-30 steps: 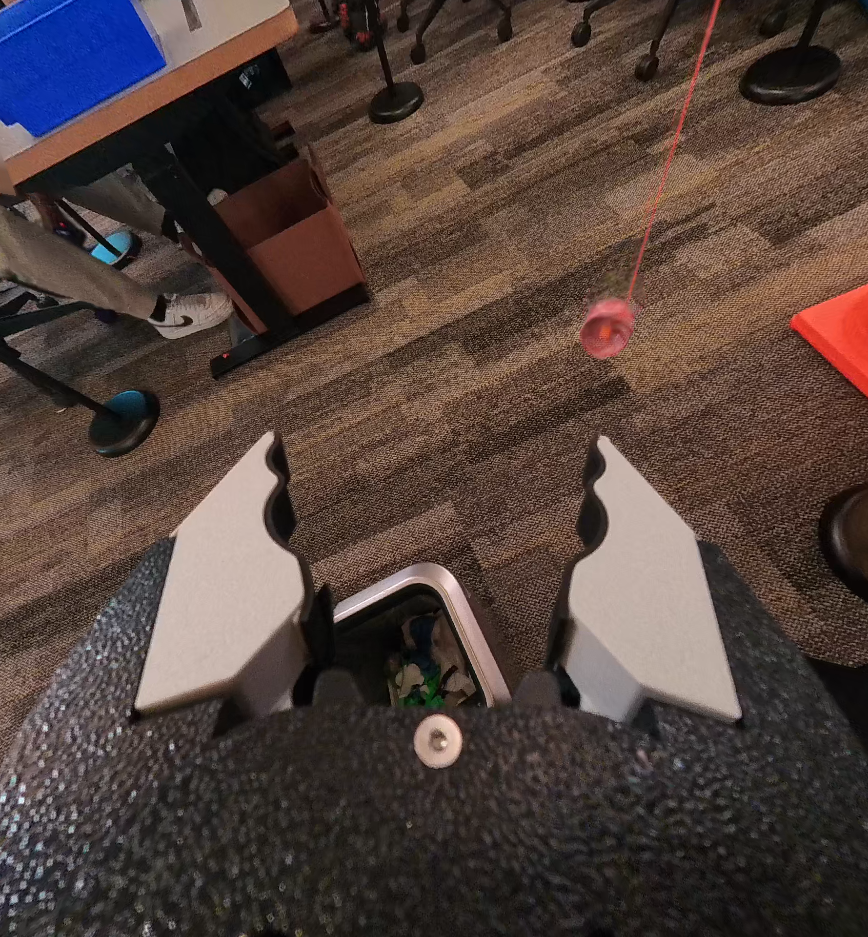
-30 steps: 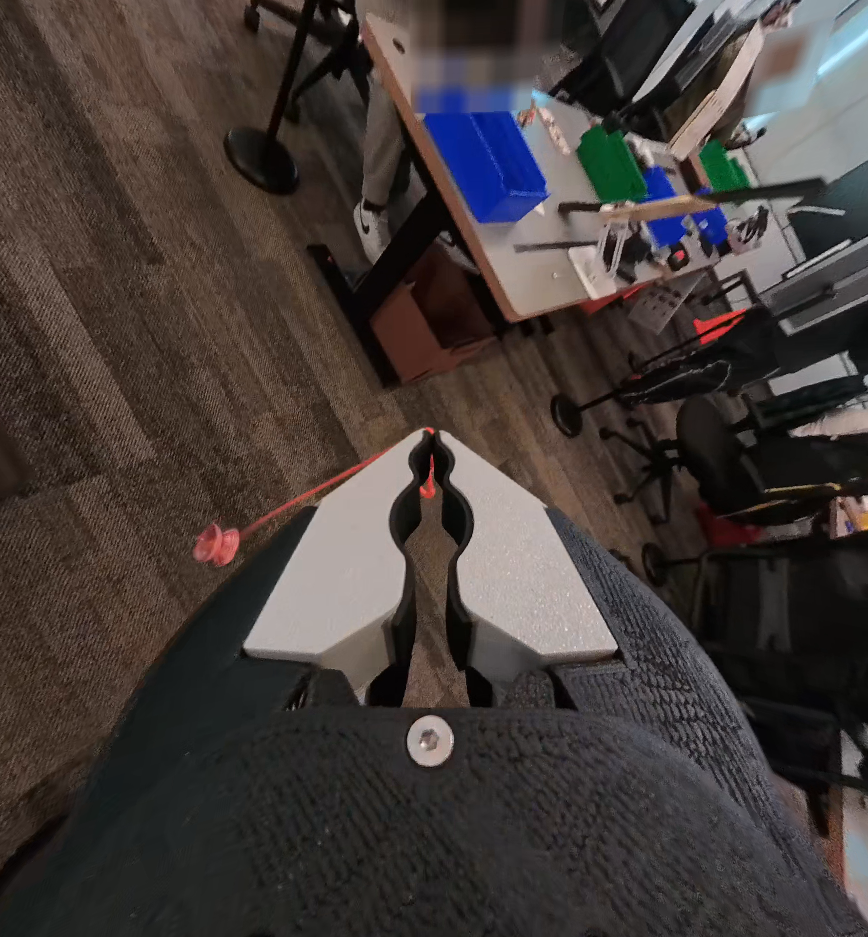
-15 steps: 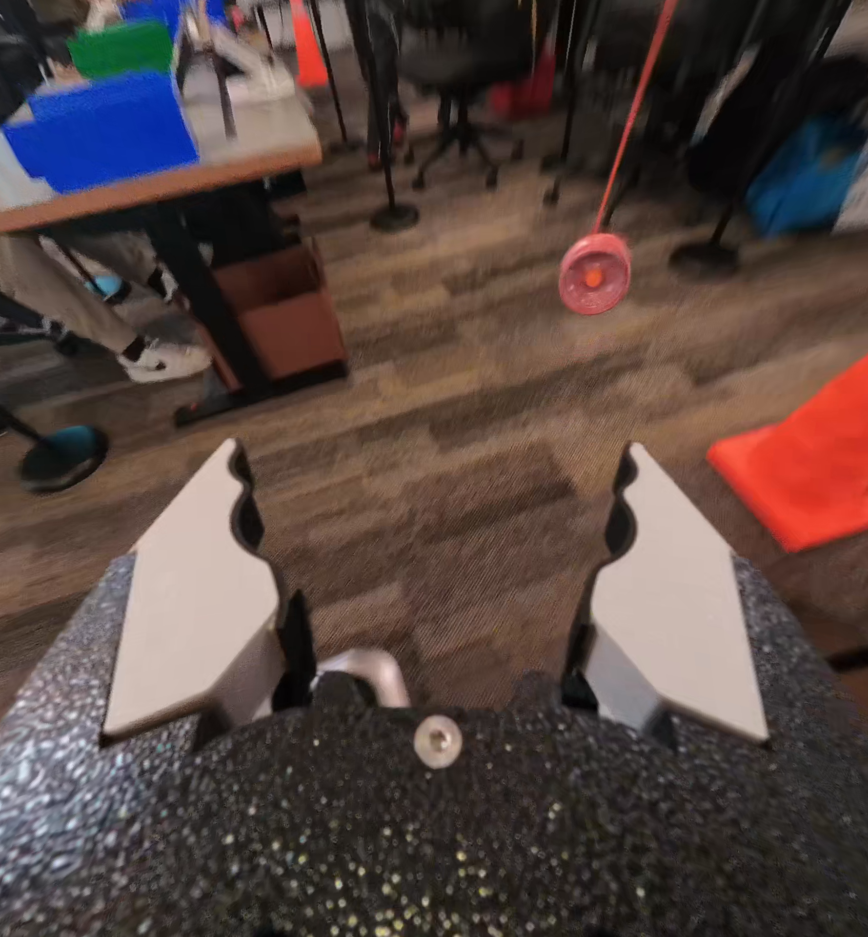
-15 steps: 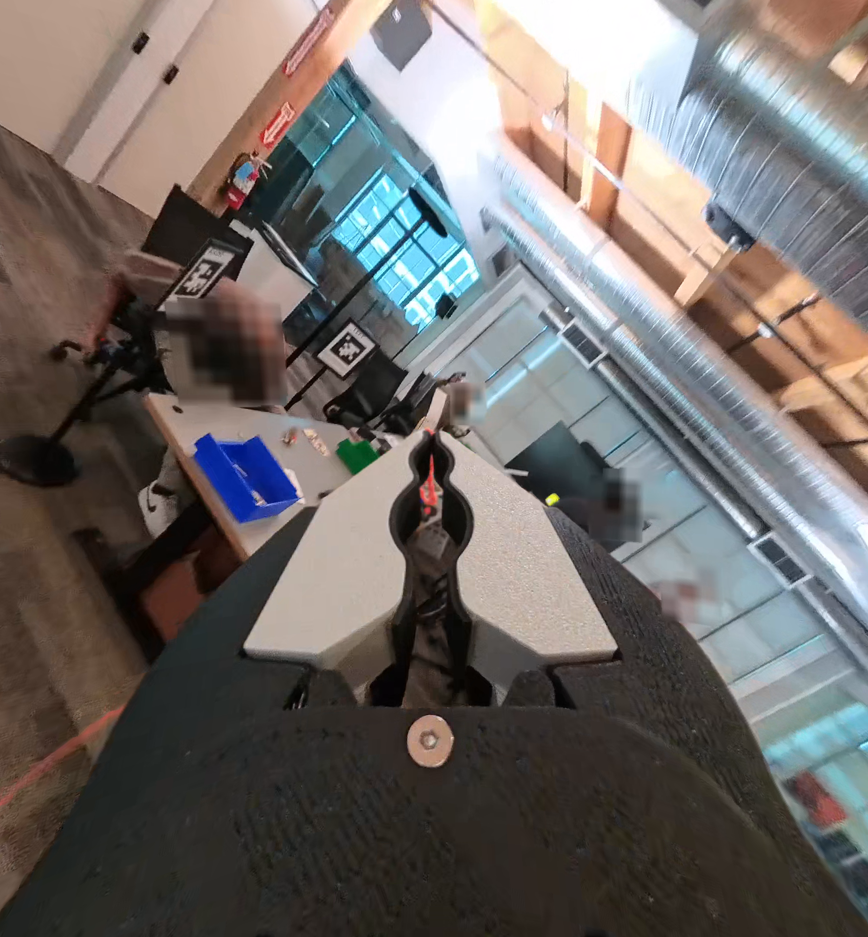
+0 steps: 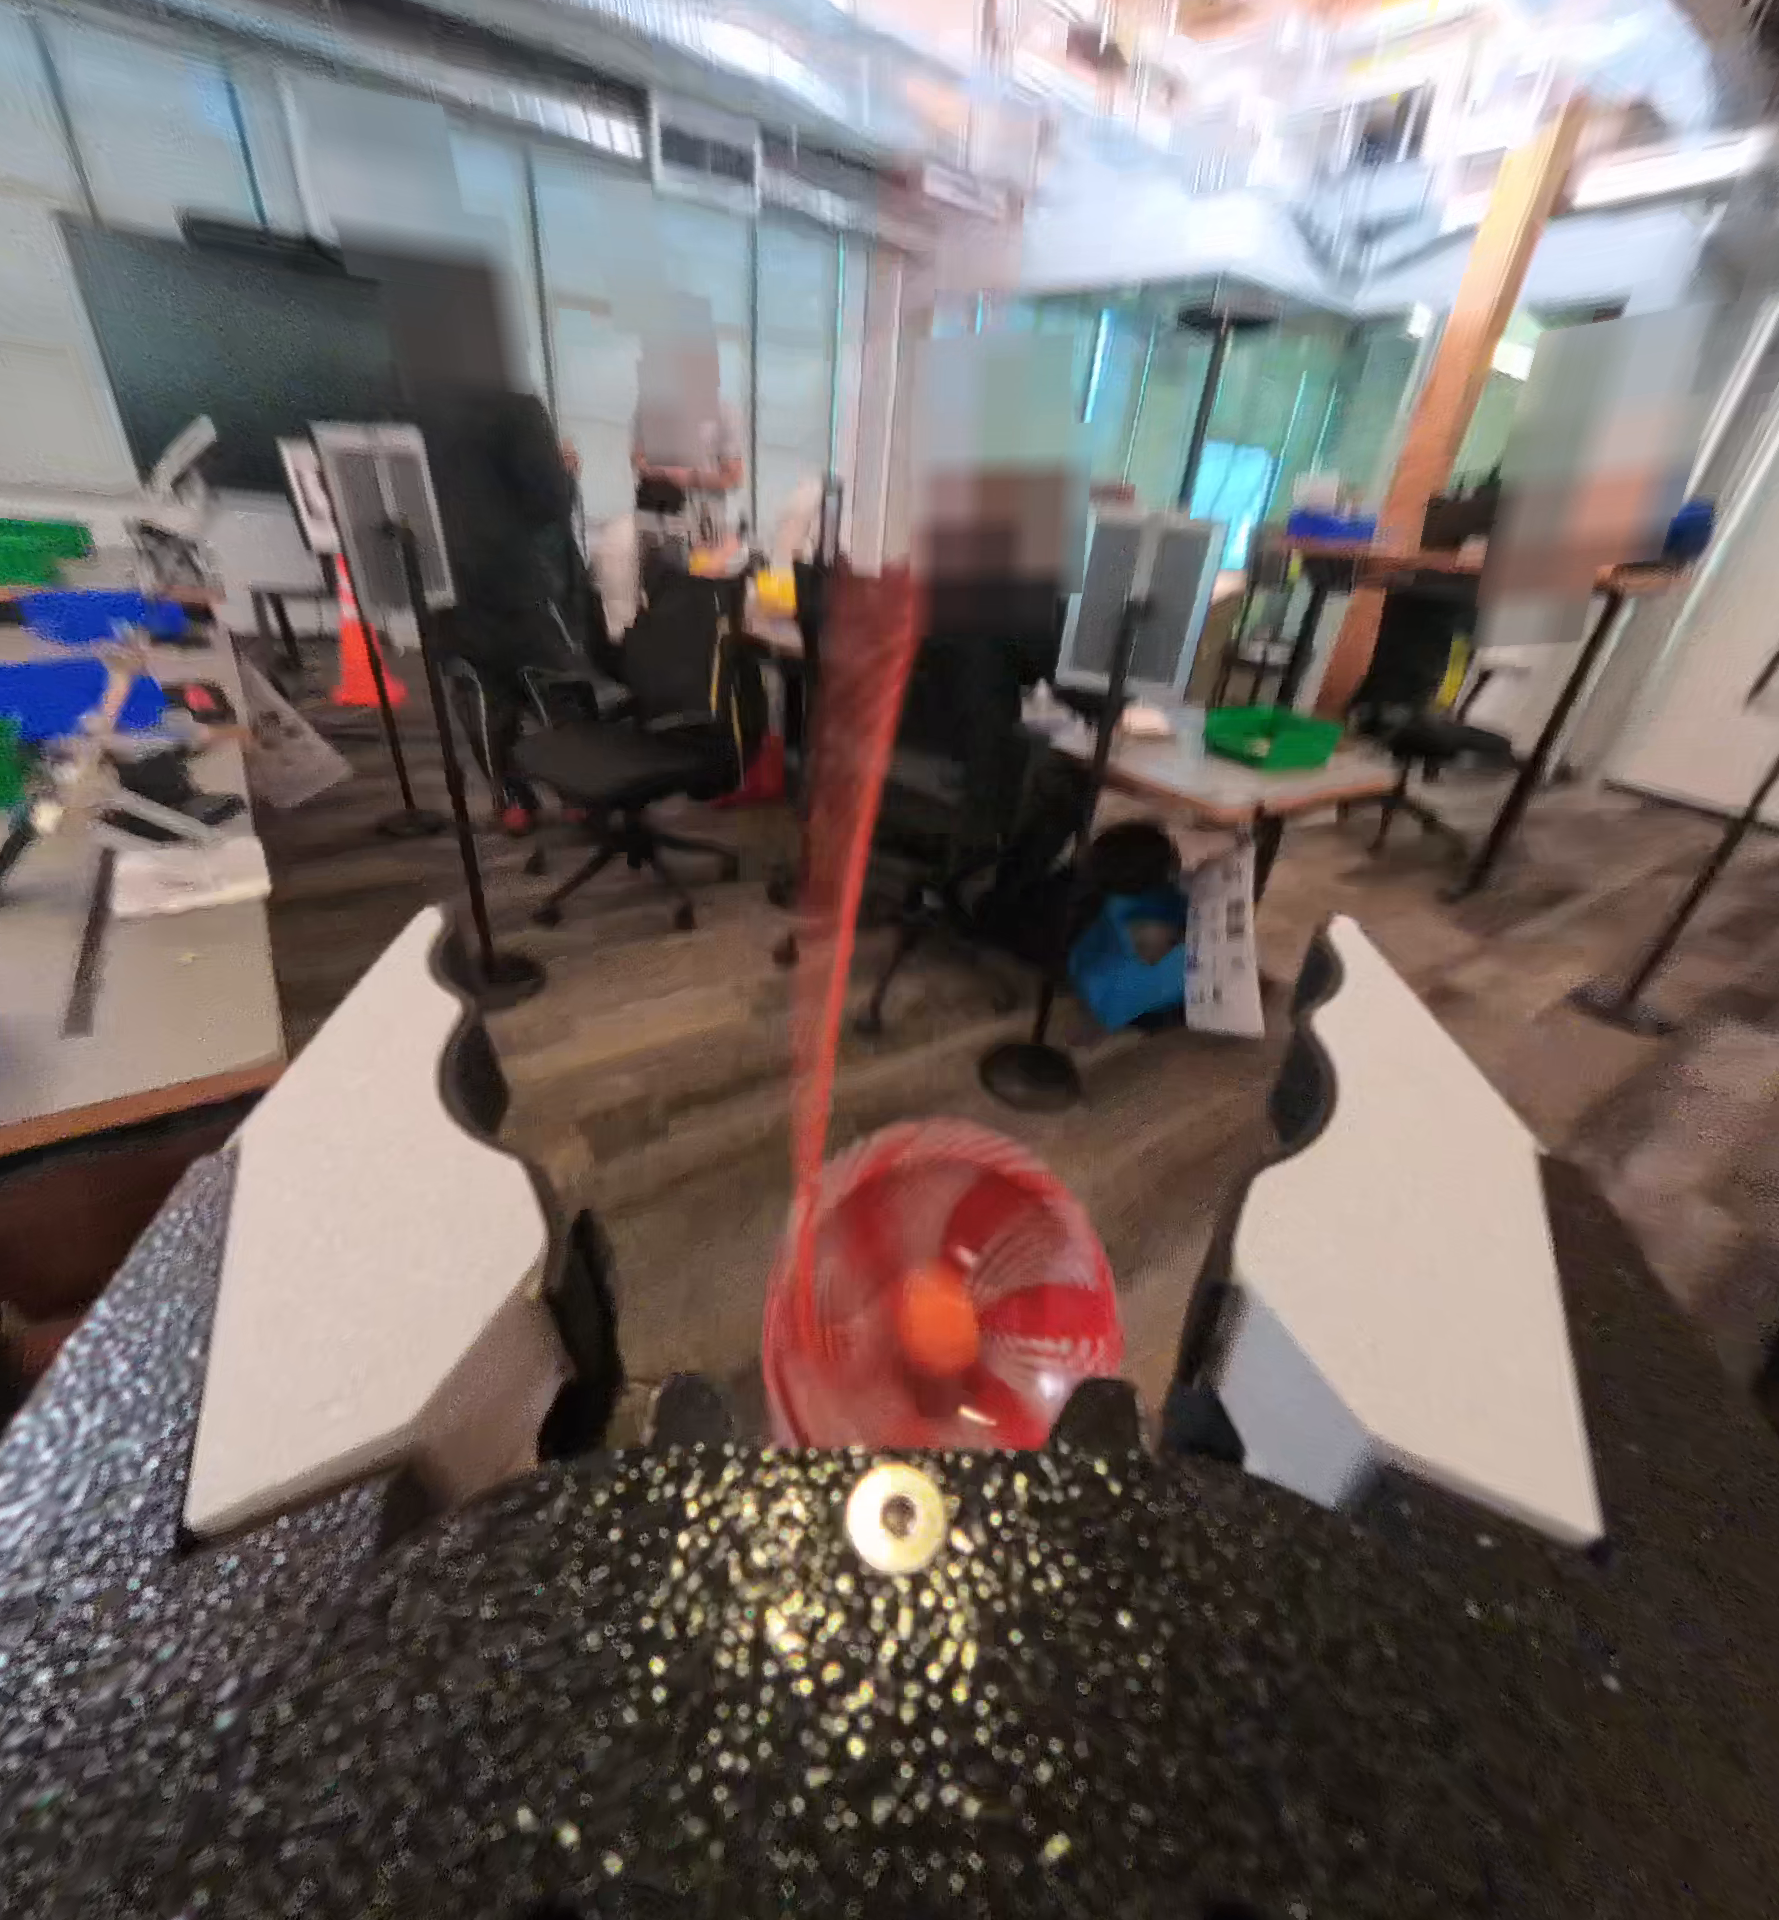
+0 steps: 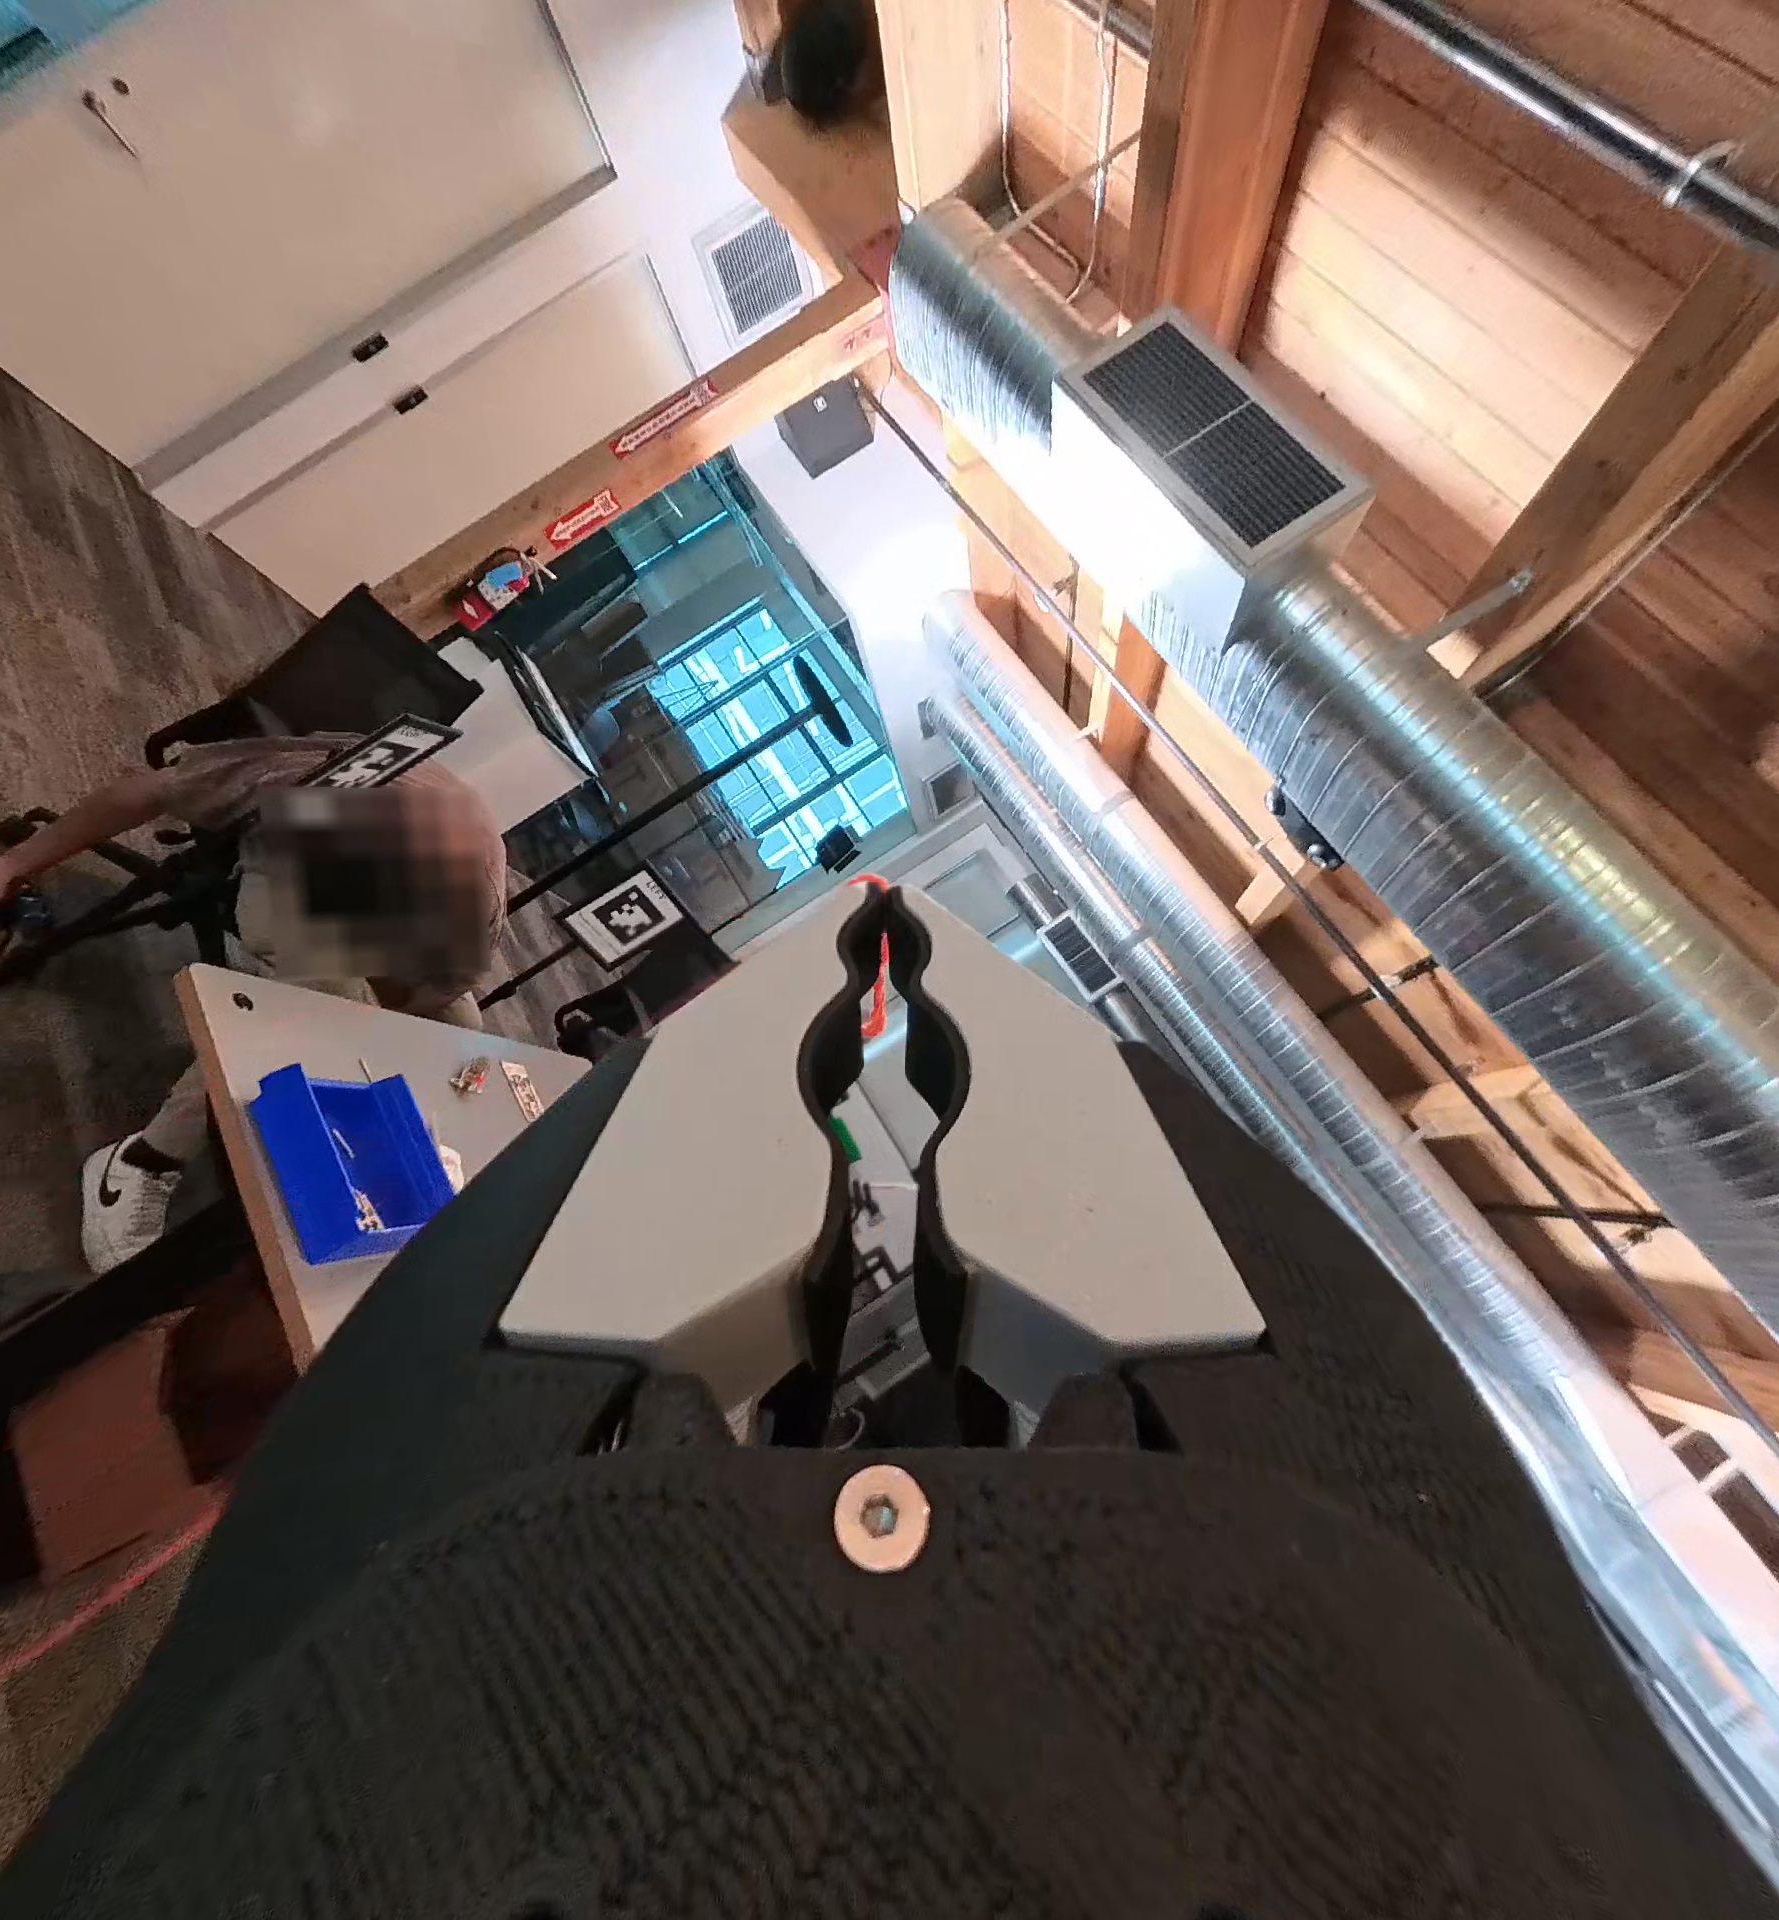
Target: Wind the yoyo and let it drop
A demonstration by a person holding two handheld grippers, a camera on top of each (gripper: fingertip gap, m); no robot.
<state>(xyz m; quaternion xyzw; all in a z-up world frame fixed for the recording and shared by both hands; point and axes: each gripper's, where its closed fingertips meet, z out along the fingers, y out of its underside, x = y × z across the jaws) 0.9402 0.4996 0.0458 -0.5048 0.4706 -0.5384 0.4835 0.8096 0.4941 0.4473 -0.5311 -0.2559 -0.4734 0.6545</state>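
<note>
Office floor and chairs sat blurred behind the left tool (image 5: 885, 1049), fingers spread wide, with the red yoyo (image 5: 942, 1288) spinning between them at 6 o'clock; right tool (image 6: 880, 904) pinched the string (image 6: 877, 971); next: clamp yoyo, rewind.

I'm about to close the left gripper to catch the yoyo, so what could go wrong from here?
1. The yoyo is blurred, probably spinning, low between the open left gripper fingers near the body; closing now might clip it or miss.
2. The red string runs up through the gap and could get pinched instead.
3. The right gripper holds only the string's end at its tips; a jerk may pull it free.
</note>
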